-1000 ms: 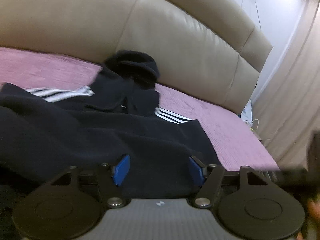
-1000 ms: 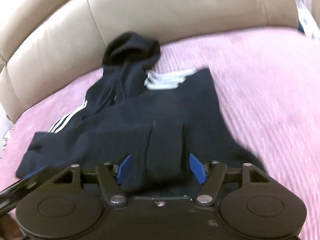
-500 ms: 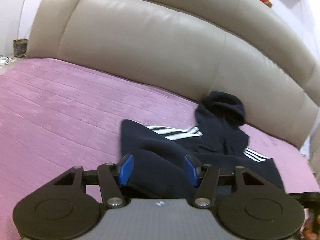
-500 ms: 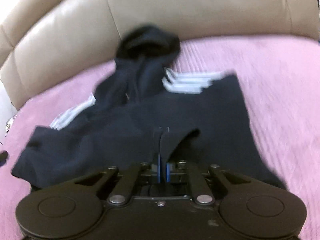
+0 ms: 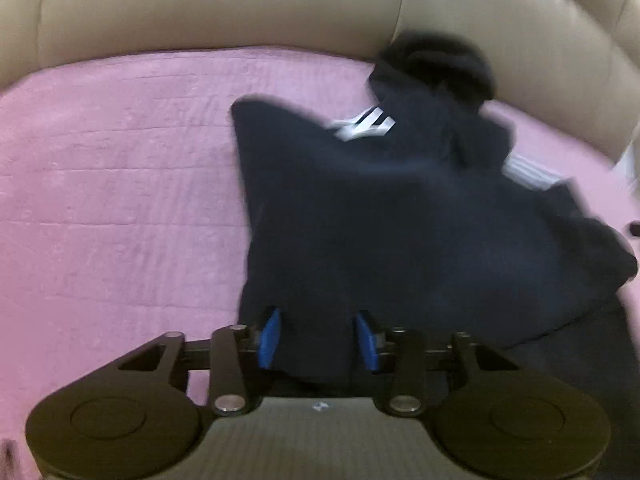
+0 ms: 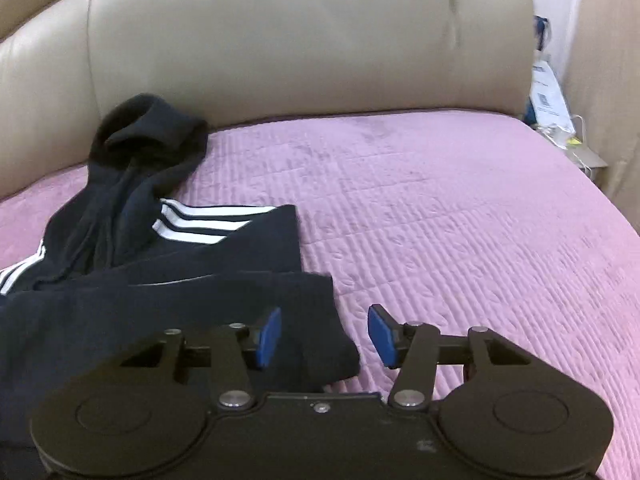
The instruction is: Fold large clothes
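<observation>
One dark hoodie (image 5: 400, 216) spread on one pink quilted bed cover (image 5: 120, 184), in front of one beige padded headboard (image 5: 220, 4).

Left claw (image 5: 318, 338) open, two blue pads (image 5: 269, 336) parted with a fold of the dark cloth lying between them; whether the pads press the cloth cannot be told. Ahead and to the right of this claw, the body of the garment, blurred, rising to one bunched hood (image 5: 436, 64) against the headboard. Two patches of white stripes seen from this side, one (image 5: 366, 124) just below the hood, the other (image 5: 528, 172) farther right.

Right claw (image 6: 324, 336) open as well, two blue pads (image 6: 269, 338) well apart. Left pad over the near corner of the hoodie (image 6: 160, 280), right pad over bare pink cover (image 6: 440, 220); the garment's edge running up between them. Three white stripes (image 6: 208, 222) ahead and to the left of this claw, the hood (image 6: 148, 136) beyond them, slumped against the headboard (image 6: 280, 52). More white stripes (image 6: 20, 266) at the far left, partly cut off by the frame edge. Far ahead to the right, past the bed's corner, a small clutter of papers and cables (image 6: 554, 116), too small to count.
</observation>
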